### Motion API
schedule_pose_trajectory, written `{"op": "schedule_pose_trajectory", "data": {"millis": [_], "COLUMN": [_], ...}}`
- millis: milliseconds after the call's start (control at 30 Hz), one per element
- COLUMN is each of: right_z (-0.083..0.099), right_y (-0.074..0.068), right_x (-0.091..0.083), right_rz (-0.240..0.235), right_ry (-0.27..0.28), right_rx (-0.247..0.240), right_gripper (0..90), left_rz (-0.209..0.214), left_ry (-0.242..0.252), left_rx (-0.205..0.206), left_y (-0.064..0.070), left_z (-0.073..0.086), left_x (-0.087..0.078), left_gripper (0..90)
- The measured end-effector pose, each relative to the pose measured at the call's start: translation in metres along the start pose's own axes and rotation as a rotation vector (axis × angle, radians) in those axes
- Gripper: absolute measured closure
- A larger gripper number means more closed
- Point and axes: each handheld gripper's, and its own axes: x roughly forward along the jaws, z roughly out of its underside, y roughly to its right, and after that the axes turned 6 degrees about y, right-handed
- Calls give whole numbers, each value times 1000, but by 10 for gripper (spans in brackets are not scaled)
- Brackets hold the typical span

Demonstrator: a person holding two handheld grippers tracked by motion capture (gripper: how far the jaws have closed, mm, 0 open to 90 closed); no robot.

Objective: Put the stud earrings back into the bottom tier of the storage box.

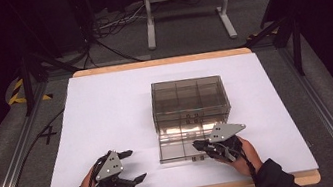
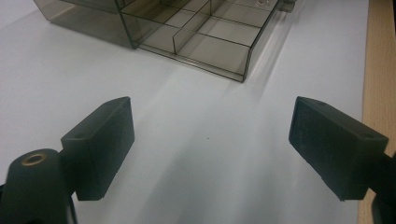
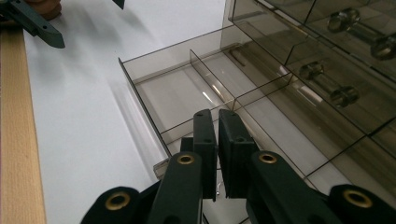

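Legible text, labels, brands, numbers: none that I can read. Signs: yellow-black hazard stripes [image 1: 16, 92] on the floor, far left.

One smoky transparent drawer cabinet [image 1: 189, 101] at the table's centre, with one drawer [image 1: 179, 147] pulled out toward six o'clock. Two handheld grippers: left gripper [image 1: 128, 168] at seven o'clock, right gripper [image 1: 202, 146] at five o'clock. One white table sheet [image 1: 107, 113].

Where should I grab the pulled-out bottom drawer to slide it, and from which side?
Grip the bottom drawer by its knobs on the front wall, coming from the person's side of the table. The right gripper already sits there, jaws nearly shut on that front; the thin clear walls offer little else.
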Motion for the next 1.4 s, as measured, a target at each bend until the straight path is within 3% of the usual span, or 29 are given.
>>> {"op": "schedule_pose_trajectory", "data": {"millis": [433,1133,1267,1400], "right_z": [8,8,7,5], "right_y": [0,1,2,4], "right_x": [9,5,0,-6], "right_rz": [-10,0,0,8], "right_ry": [-46,-40,-31,-20], "right_rx": [9,13,18,12], "right_gripper": [860,821,821,804], "left_rz": [1,-14,-6,20], "left_ry": [-5,-6,-17,-37], "left_rx": [7,14,21,20], "left_y": [1,2,4,7], "left_z": [0,0,-1,-3], "left_x": [1,0,0,-1], "left_gripper": [143,177,245,441]}}
